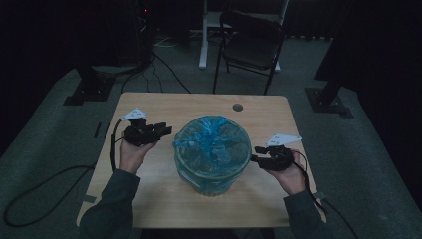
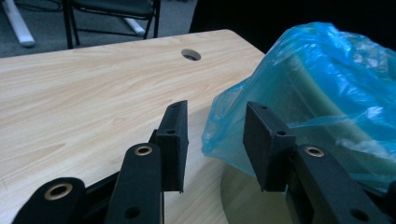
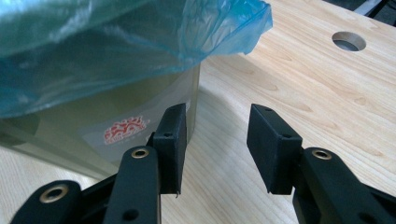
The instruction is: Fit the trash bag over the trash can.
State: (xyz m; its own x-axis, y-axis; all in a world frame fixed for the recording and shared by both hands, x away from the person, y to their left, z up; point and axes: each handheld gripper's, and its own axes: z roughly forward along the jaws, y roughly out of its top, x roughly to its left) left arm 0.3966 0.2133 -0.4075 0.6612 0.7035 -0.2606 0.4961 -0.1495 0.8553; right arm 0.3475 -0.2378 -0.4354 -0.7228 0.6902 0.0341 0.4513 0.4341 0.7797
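Observation:
A round pale bin (image 1: 212, 174) lined with a blue plastic bag (image 1: 211, 142) stands in the middle of the wooden table (image 1: 159, 199). My left gripper (image 1: 164, 130) is just left of the bin's rim, open. In the left gripper view my left gripper (image 2: 215, 135) has nothing between its jaws, and the bag's loose edge (image 2: 229, 121) hangs just beyond them. My right gripper (image 1: 255, 159) is at the bin's right side, open. In the right gripper view my right gripper (image 3: 217, 140) is empty beside the bin's wall (image 3: 70, 116), which carries a red label (image 3: 126, 128), under the bag's overhang (image 3: 140, 37).
A round cable hole (image 1: 237, 107) sits in the table near its far edge. A dark folding chair (image 1: 254, 45) stands on the floor behind the table. Cables trail from both grippers off the table's sides.

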